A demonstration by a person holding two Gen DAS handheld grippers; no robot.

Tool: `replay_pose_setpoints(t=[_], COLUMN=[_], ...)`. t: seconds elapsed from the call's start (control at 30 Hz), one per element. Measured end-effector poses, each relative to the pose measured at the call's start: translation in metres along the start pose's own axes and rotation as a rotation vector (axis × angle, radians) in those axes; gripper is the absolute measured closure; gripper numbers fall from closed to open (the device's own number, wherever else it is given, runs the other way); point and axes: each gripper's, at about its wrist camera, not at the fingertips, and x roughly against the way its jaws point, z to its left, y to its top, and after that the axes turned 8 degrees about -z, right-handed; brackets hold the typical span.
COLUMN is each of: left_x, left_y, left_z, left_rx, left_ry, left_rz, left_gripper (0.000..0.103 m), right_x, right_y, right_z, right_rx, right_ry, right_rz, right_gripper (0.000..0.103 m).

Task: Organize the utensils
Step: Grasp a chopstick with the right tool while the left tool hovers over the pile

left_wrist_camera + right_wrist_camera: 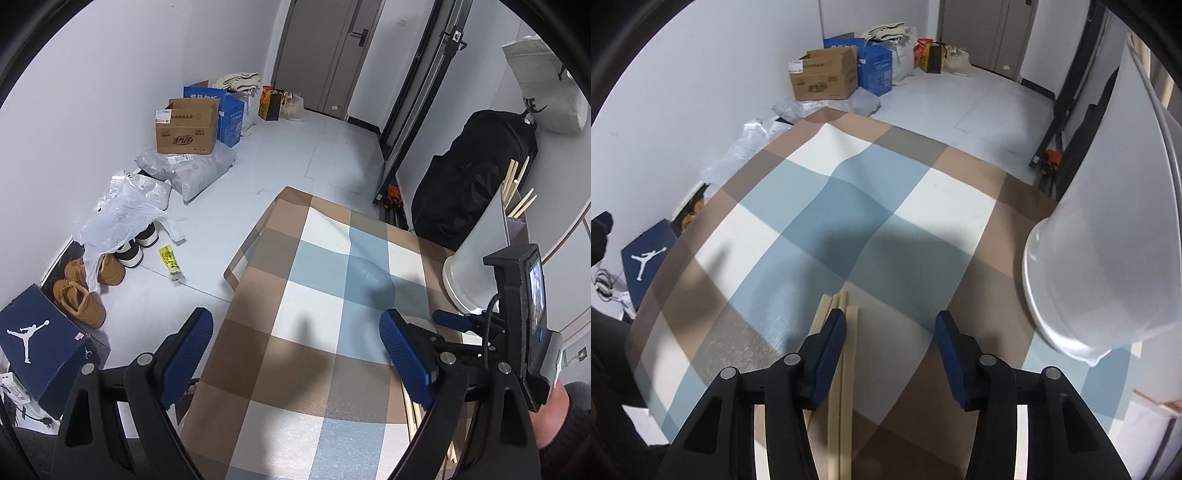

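Observation:
Several pale wooden chopsticks (846, 354) lie side by side on the checked tablecloth (849, 192), running under my right gripper's left finger. My right gripper (890, 325) is open and empty just above them. A white plastic holder cup (1089, 258) stands at the table's right side. In the left wrist view the same cup (476, 258) holds several chopsticks (517, 192) upright. My left gripper (295, 325) is open and empty over the table's left part; the right gripper's body (517, 325) sits to its right. A few chopstick ends (413, 417) show beneath it.
The table's left edge (236, 258) drops to a floor with shoes (88, 288), a blue shoe box (40, 343), plastic bags (122, 206) and cardboard boxes (188, 125). A black bag (472, 177) stands behind the table near a door (332, 48).

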Motion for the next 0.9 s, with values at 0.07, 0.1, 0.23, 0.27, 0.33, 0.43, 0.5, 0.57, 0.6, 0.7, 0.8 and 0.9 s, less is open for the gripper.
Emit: replay_pose_setpoints(t=[0.07, 0.1, 0.23, 0.27, 0.33, 0.43, 0.5, 0.57, 0.6, 0.7, 0.8, 0.9], left_x=[-0.001, -0.002, -0.003, -0.003, -0.004, -0.004, -0.004, -0.004, -0.004, -0.005, -0.008, -0.012], left_y=[0.0, 0.0, 0.002, 0.002, 0.003, 0.001, 0.002, 0.002, 0.002, 0.002, 0.0, -0.003], left_z=[0.0, 0.0, 0.004, 0.004, 0.004, 0.003, 0.003, 0.003, 0.003, 0.003, 0.0, -0.006], left_rx=[0.003, 0.007, 0.024, 0.024, 0.026, 0.023, 0.02, 0.016, 0.016, 0.016, 0.01, -0.002], left_ry=[-0.003, -0.002, -0.011, -0.009, -0.009, -0.007, -0.008, -0.002, -0.004, 0.001, -0.002, -0.012], left_rz=[0.003, 0.007, 0.012, 0.011, 0.015, 0.022, 0.022, 0.022, 0.021, 0.028, 0.043, 0.062], left_gripper=[0.014, 0.014, 0.014, 0.014, 0.014, 0.014, 0.014, 0.014, 0.014, 0.014, 0.014, 0.014], right_x=[-0.004, -0.005, -0.002, -0.002, -0.001, 0.002, 0.001, 0.001, 0.001, 0.008, 0.016, 0.032], right_y=[0.001, 0.001, 0.0, 0.0, -0.001, -0.005, -0.005, -0.005, -0.006, -0.008, -0.008, -0.006], right_z=[-0.002, -0.003, 0.001, 0.003, 0.006, 0.005, 0.004, 0.003, 0.003, 0.0, -0.004, -0.009], right_rx=[-0.002, -0.006, 0.032, 0.043, 0.058, 0.051, 0.051, 0.047, 0.048, 0.035, 0.013, -0.012], right_ry=[0.001, 0.003, -0.016, -0.021, -0.023, -0.019, -0.023, -0.027, -0.03, -0.025, -0.018, -0.004], right_rz=[0.023, 0.021, 0.023, 0.023, 0.022, 0.009, 0.006, 0.005, 0.003, -0.008, -0.038, -0.092], right_gripper=[0.061, 0.062, 0.062, 0.062, 0.063, 0.068, 0.078, 0.087, 0.092, 0.098, 0.098, 0.098])
